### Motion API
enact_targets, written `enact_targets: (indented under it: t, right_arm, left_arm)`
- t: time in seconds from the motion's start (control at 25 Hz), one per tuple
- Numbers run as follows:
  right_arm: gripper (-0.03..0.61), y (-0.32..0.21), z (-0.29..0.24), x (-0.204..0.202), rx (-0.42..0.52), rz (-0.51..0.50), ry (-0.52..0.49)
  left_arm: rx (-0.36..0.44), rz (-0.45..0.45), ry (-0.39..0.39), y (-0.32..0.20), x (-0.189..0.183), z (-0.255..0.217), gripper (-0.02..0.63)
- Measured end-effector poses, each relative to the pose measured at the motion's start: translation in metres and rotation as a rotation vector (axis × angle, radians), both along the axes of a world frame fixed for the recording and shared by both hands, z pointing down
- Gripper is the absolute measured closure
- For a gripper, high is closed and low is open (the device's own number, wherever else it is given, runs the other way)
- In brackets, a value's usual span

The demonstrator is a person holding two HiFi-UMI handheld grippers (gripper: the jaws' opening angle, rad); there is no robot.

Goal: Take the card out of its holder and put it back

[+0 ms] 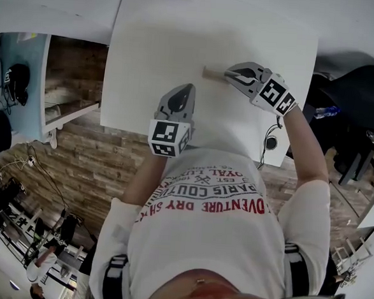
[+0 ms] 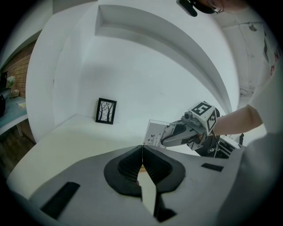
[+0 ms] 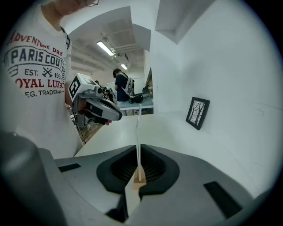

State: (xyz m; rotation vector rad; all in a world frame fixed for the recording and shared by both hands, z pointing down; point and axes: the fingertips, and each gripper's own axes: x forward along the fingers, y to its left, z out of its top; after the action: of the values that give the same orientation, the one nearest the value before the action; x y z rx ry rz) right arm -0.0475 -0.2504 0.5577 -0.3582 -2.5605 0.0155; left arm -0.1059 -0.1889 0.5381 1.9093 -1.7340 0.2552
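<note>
A white card with small black print (image 2: 154,134) stands upright, and my right gripper (image 1: 229,74) is shut on its side. In the right gripper view the card (image 3: 138,132) runs edge-on between the pads of my right gripper (image 3: 138,165). A small wooden holder (image 3: 139,180) lies right under its lower edge. From above the holder (image 1: 211,72) is a short pale strip on the white table (image 1: 156,41). I cannot tell if the card sits in the slot. My left gripper (image 1: 186,88) hovers nearer me, apart from the card, shut with nothing in it (image 2: 142,159).
A small black picture frame (image 2: 106,111) stands at the table's far edge against the wall. A dark cable with a round end (image 1: 272,143) hangs at the table's right front corner. A white shelf unit (image 1: 68,108) stands on the left. Brick-patterned floor lies below the near edge.
</note>
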Motion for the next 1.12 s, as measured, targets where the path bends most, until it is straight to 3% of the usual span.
enact_targets:
  t: [0.56,0.88,0.92,1.0,1.12]
  right_arm:
    - [0.543,-0.002,0.031,0.004,-0.06,-0.003,0.033]
    - [0.54,-0.009,0.037,0.007,-0.095,0.076,0.019]
    - [0.526,-0.01,0.039,0.008,-0.095,0.088,0.029]
    - [0.381,-0.011,0.041,0.007,-0.101,0.109,0.039]
    - [0.324,-0.015,0.038,0.005,-0.104,0.155,0.026]
  left_arm:
    - [-0.038,-0.027,-0.008,0.005,-0.009,0.01,0.589]
    - [-0.036,-0.021,-0.015,0.004,-0.004,0.009,0.589]
    - [-0.038,-0.02,-0.016,0.004,-0.003,0.009,0.589]
    - [-0.042,-0.018,-0.016,0.005,-0.004,0.009,0.589]
    - [-0.04,-0.015,-0.014,0.008,-0.005,0.008,0.589]
